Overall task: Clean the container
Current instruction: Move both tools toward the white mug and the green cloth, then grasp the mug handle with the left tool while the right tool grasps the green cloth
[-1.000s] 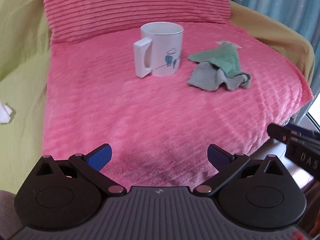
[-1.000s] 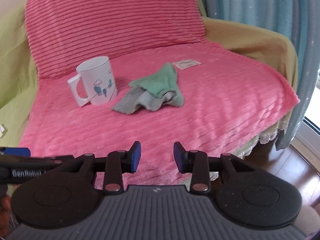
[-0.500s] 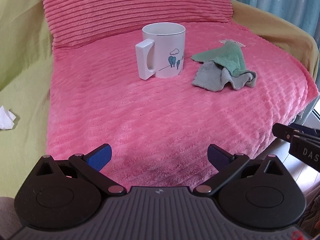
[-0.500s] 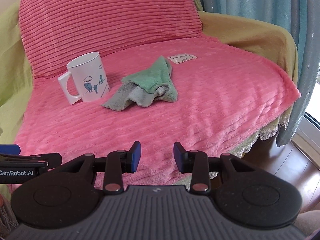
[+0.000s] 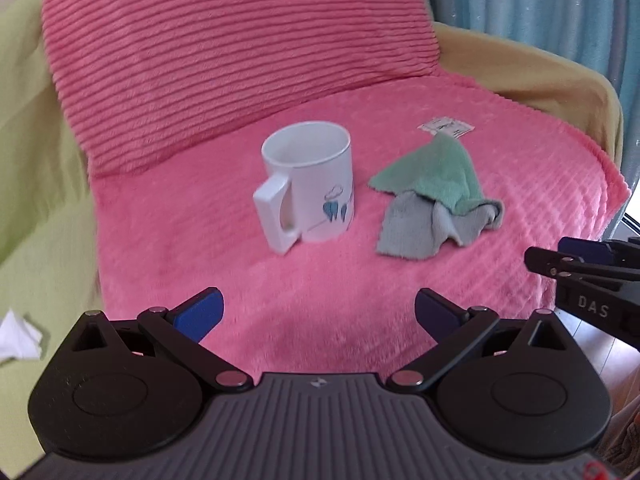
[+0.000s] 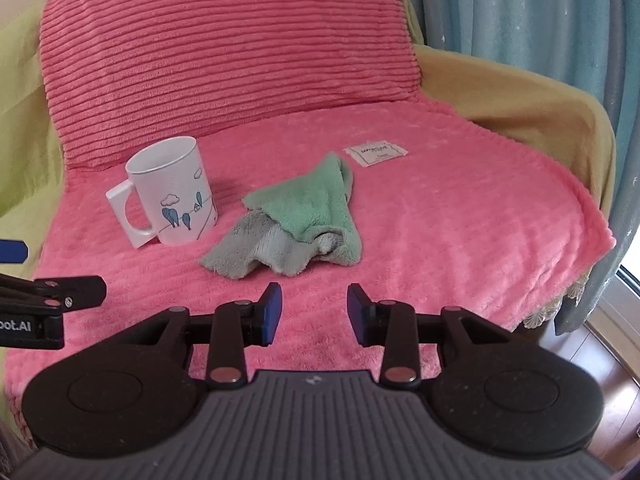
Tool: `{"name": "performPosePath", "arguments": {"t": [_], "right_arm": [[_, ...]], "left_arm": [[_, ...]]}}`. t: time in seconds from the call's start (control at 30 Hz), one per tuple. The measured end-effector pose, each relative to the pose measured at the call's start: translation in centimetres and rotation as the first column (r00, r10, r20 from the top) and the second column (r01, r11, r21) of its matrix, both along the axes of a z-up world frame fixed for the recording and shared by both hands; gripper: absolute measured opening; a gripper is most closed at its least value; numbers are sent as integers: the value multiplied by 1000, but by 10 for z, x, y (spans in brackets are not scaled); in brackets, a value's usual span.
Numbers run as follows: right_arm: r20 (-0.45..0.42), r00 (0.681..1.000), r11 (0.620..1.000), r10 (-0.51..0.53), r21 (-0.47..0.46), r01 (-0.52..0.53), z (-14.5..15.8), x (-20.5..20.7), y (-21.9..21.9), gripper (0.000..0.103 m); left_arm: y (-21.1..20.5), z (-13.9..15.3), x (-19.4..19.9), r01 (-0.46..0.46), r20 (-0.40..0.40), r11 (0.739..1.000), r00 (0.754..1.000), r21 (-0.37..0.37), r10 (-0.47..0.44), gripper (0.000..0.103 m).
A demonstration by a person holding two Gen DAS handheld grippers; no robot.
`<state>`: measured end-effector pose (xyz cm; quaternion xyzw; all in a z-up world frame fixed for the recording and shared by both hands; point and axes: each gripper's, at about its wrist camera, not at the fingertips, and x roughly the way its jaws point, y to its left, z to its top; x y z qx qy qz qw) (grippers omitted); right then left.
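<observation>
A white mug with blue birds printed on it stands upright on the pink blanket, handle toward the left. To its right lies a crumpled green and grey cloth. My left gripper hangs wide open in front of the mug, well short of it, with nothing between its blue pads. My right gripper is open with a narrower gap, just short of the cloth and holding nothing. Each gripper shows at the edge of the other's view.
The pink ribbed blanket covers a sofa seat and backrest. A small white label lies behind the cloth. Yellow-green sofa fabric with a crumpled white tissue lies left. Blue curtains and wooden floor are at right.
Both grippers have moved forward and higher toward the mug and cloth, which now look larger. The right gripper's jaws have spread slightly wider. Nothing has been picked up.
</observation>
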<state>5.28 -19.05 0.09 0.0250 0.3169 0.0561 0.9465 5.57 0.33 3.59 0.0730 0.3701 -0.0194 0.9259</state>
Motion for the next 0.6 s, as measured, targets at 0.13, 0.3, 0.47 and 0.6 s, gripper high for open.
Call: {"name": "performPosePath", "arguments": {"t": [0.13, 0.3, 0.47, 0.6], "right_arm": [[-17, 1000, 1000, 3, -6, -3, -4, 8, -1, 33], [-28, 1000, 1000, 8, -14, -8, -5, 21, -3, 33], [-23, 999, 999, 29, -17, -30, -2, 41, 0, 33], [-11, 998, 998, 57, -21, -58, 4, 64, 3, 33]], "left_arm": [[-1, -4, 9, 28, -7, 1000, 1000, 13, -28, 102], [5, -11, 23, 23, -26, 1000, 999, -12, -24, 102], [13, -14, 35, 37, -35, 999, 999, -21, -38, 102], [17, -14, 51, 74, -49, 997, 996, -18, -74, 102]]}}
